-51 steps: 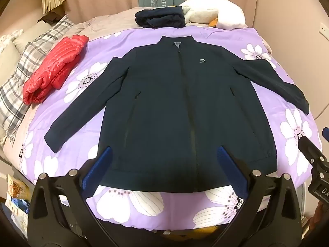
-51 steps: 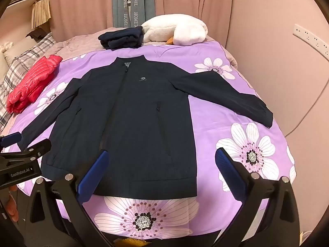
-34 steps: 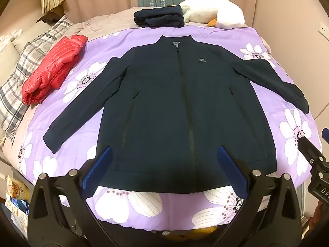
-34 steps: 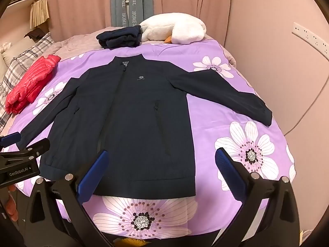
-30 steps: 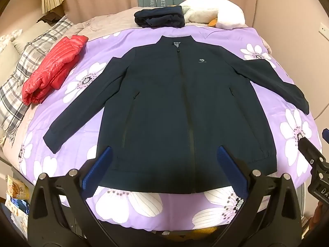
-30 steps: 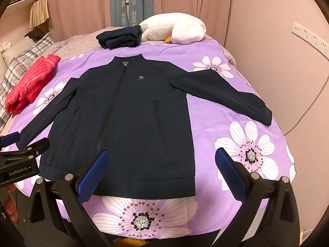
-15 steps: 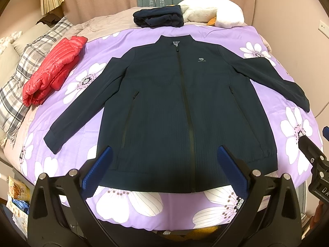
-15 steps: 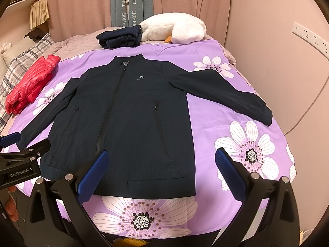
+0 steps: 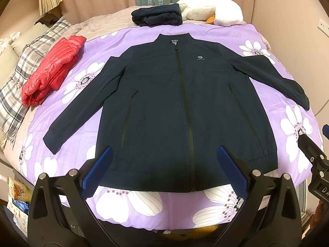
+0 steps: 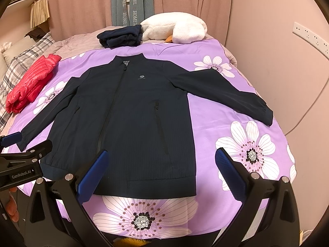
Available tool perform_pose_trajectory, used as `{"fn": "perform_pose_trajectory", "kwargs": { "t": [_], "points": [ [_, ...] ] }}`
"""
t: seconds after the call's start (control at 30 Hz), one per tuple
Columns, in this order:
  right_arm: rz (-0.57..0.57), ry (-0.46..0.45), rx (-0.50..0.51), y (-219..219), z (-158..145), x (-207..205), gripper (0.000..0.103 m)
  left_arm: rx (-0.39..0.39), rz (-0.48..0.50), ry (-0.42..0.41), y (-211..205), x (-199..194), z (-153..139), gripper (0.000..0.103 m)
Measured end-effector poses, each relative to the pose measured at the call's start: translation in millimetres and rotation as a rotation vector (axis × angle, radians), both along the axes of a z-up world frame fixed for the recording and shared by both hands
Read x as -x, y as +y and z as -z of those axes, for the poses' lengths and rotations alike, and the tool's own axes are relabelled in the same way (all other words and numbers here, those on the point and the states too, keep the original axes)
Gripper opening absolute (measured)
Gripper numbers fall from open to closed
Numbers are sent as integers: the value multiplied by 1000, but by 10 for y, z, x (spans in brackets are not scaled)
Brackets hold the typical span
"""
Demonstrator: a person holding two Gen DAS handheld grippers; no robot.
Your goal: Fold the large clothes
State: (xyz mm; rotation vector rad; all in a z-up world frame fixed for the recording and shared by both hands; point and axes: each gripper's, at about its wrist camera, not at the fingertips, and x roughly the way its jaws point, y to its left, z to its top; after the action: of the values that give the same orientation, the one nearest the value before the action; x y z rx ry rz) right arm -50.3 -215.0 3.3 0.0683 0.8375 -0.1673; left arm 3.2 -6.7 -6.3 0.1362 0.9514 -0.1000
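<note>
navy jacket (image 9: 185, 107) lies flat and zipped, front up, sleeves spread, on a purple floral bedspread (image 9: 131, 203); the left gripper (image 9: 164, 170) and right gripper (image 10: 162, 174) hang above its hem with blue-padded jaws wide apart, holding nothing. a red puffer jacket (image 9: 51, 70) sits folded to the left near a plaid pillow (image 9: 18, 94), a folded dark garment (image 9: 157, 17) beyond the collar, beside what seems a white plush toy (image 10: 178, 29)

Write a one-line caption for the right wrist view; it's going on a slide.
Open right gripper hovers over a navy jacket spread flat, sleeves out, on a purple floral bedspread.
</note>
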Motion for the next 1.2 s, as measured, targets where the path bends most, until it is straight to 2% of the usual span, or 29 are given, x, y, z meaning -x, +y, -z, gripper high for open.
{"fn": "perform_pose_trajectory", "kwargs": {
  "t": [1.2],
  "points": [
    [-4,7,0,-18,1,9,102,-7,3,12,9,2,60,101]
  ]
}}
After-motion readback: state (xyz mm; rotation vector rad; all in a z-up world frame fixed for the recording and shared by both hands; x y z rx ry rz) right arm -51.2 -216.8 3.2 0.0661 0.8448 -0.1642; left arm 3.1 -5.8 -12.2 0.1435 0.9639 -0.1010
